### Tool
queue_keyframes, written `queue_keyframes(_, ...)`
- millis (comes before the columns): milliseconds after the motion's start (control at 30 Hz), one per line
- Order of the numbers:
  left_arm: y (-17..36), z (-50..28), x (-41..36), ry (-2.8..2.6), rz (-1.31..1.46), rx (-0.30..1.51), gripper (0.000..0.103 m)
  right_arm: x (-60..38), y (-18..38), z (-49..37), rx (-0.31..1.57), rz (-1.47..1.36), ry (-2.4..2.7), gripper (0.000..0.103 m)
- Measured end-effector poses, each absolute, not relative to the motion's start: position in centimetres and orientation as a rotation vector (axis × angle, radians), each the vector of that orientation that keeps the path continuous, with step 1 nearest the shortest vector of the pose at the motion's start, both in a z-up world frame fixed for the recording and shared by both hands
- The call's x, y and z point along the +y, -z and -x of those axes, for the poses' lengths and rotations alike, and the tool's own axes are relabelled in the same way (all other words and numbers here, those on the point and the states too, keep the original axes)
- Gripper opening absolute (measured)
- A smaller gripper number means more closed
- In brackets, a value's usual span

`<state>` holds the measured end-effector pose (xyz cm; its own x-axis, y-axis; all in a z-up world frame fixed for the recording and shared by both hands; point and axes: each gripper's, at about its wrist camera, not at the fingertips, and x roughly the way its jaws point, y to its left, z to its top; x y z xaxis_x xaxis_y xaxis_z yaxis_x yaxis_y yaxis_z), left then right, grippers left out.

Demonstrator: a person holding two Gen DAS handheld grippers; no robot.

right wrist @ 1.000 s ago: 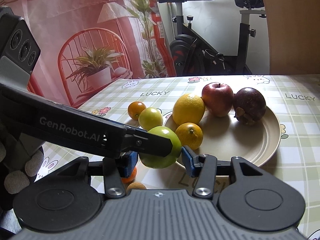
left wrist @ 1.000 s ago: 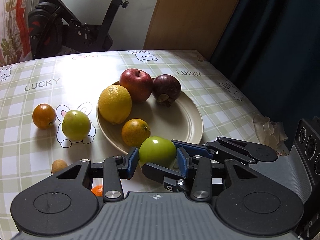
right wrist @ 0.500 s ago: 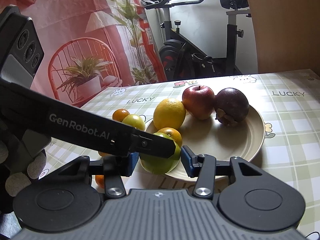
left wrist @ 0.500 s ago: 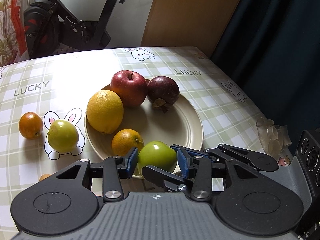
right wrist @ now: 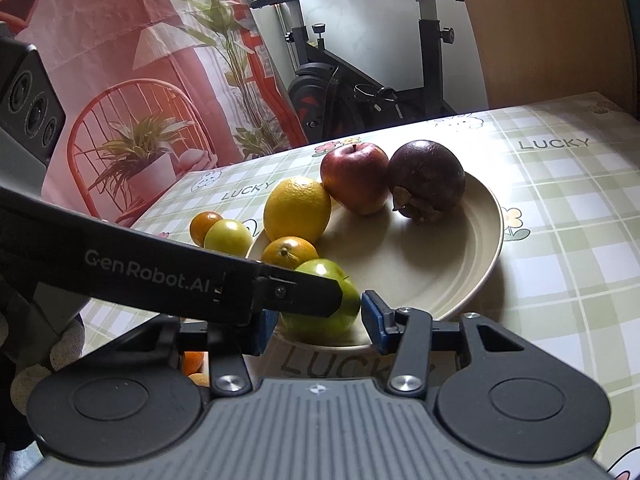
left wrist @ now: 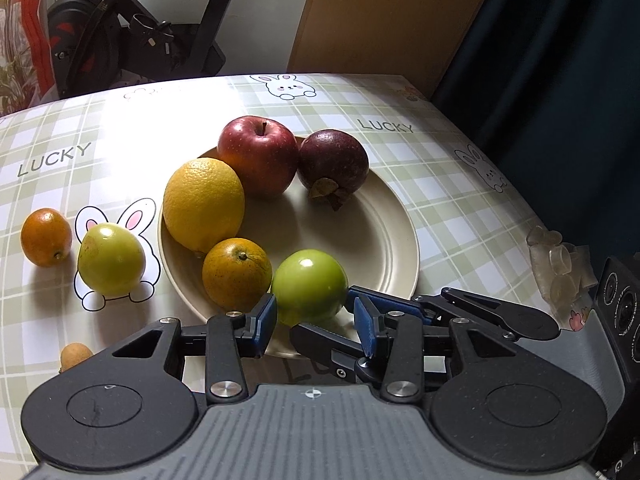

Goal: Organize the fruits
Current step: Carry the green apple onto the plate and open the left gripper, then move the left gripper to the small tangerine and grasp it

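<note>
Right now the green apple [left wrist: 310,284] sits at the near rim of the beige plate [left wrist: 380,232], low in the centre of both wrist views, just beside the small orange [left wrist: 236,272] that lies on the plate to its left. The left gripper [left wrist: 314,322] has its fingers spread to either side of the apple: the left pad looks to touch the fruit's lower left flank, while the right pad stands clear of it. The right gripper [right wrist: 320,322] reaches the same apple from the right side of the left wrist view. In its own view its right pad is just beside the apple's edge, and its left pad is hidden behind the left gripper's black finger, so whether it pinches the fruit cannot be told. Nor can it be told whether the apple rests on the rim or hangs just above it. Farther back on the plate lie a large yellow citrus [left wrist: 204,204] at the left edge, a red apple [left wrist: 258,152] behind it, and a dark purple fruit [left wrist: 334,160] touching the red apple's right side. On the checked worktop [left wrist: 460,184], left of the plate, a yellow-green fruit [left wrist: 110,260] lies near the rim with a small mandarin [left wrist: 46,236] just beyond it, and a tiny tan fruit [left wrist: 74,354] shows at the lower left. An exercise bike [right wrist: 360,80] stands behind the worktop, in the upper part of the right wrist view.
</note>
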<state>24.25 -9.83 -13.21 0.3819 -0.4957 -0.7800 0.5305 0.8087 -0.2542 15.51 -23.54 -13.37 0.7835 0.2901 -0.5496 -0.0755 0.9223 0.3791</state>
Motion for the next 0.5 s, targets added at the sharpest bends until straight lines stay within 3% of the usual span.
queue_keyframes(500, 11.0, -23.2, -5.4, 0.623, 0.110, 0.888, 0.045, -22.9, 12.5, -15.0, 0.639, -0.299, -0.179, 0.050)
